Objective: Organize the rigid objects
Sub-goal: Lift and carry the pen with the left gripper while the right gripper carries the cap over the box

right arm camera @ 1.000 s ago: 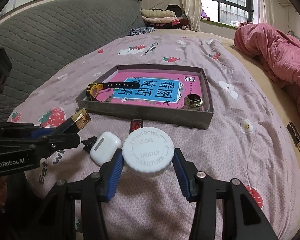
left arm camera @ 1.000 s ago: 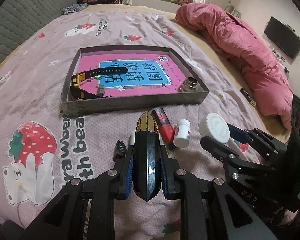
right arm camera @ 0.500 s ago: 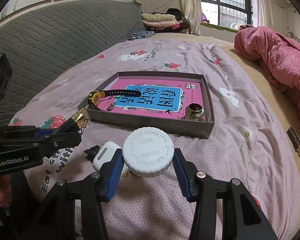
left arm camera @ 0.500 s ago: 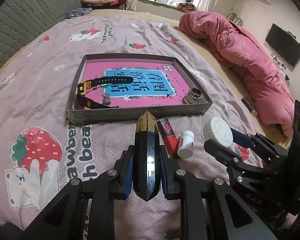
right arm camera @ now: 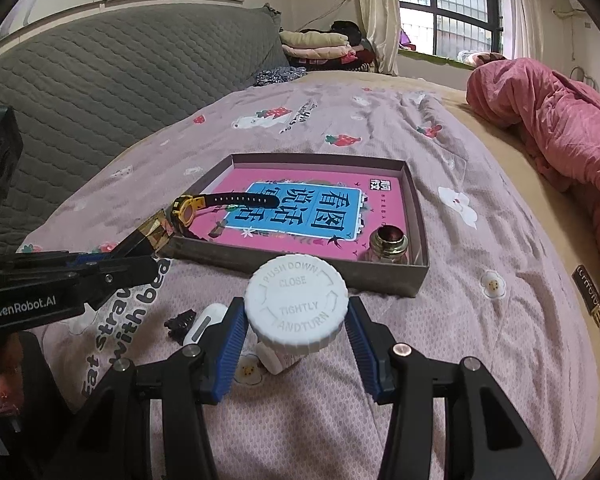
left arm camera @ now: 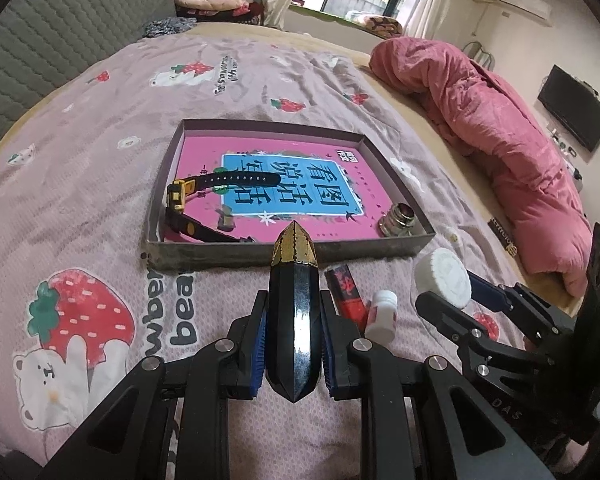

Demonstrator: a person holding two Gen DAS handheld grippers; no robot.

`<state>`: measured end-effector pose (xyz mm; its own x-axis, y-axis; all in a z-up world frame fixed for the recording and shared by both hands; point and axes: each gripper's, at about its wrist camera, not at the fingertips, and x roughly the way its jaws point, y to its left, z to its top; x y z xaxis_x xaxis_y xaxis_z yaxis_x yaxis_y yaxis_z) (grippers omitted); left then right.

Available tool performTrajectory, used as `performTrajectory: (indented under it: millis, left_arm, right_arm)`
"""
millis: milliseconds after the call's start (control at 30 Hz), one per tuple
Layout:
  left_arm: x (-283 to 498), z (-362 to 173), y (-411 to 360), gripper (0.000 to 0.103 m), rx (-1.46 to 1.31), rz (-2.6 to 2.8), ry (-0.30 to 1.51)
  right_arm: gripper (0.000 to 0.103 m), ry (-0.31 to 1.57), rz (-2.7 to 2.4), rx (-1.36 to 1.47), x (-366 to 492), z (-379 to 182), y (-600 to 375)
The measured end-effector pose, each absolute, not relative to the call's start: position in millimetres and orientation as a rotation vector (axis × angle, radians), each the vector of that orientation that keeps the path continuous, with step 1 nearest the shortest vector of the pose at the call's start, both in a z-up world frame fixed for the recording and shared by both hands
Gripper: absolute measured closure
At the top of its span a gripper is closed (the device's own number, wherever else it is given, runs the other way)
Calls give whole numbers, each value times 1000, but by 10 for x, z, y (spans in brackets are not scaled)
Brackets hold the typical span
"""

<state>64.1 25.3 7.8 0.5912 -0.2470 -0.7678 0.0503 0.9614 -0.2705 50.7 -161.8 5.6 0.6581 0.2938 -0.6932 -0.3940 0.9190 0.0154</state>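
Observation:
My left gripper is shut on a black faceted tube with a gold tip, held above the bedspread just short of the grey tray. The tube's gold end also shows in the right wrist view, beside the tray's near left corner. My right gripper is shut on a white bottle by its child-proof cap, held in front of the tray. In the tray lie a black and yellow watch and a small brass-topped glass bottle.
Loose on the bedspread are a red tube, a small white bottle, a white earbud case and a black clip. A pink quilt is heaped to the right. A grey headboard runs along the left.
The tray sits lower in the left wrist view, as that gripper has tilted a little. In the right wrist view the earbud case looks smaller. Both grips are unchanged.

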Motion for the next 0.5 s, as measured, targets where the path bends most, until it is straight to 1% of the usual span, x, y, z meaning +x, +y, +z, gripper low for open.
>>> performTrajectory:
  millis: [500]
  left_arm:
    - [853, 96, 321, 80, -258, -171, 901]
  right_arm:
    - [53, 747, 387, -141, 689, 109, -1540]
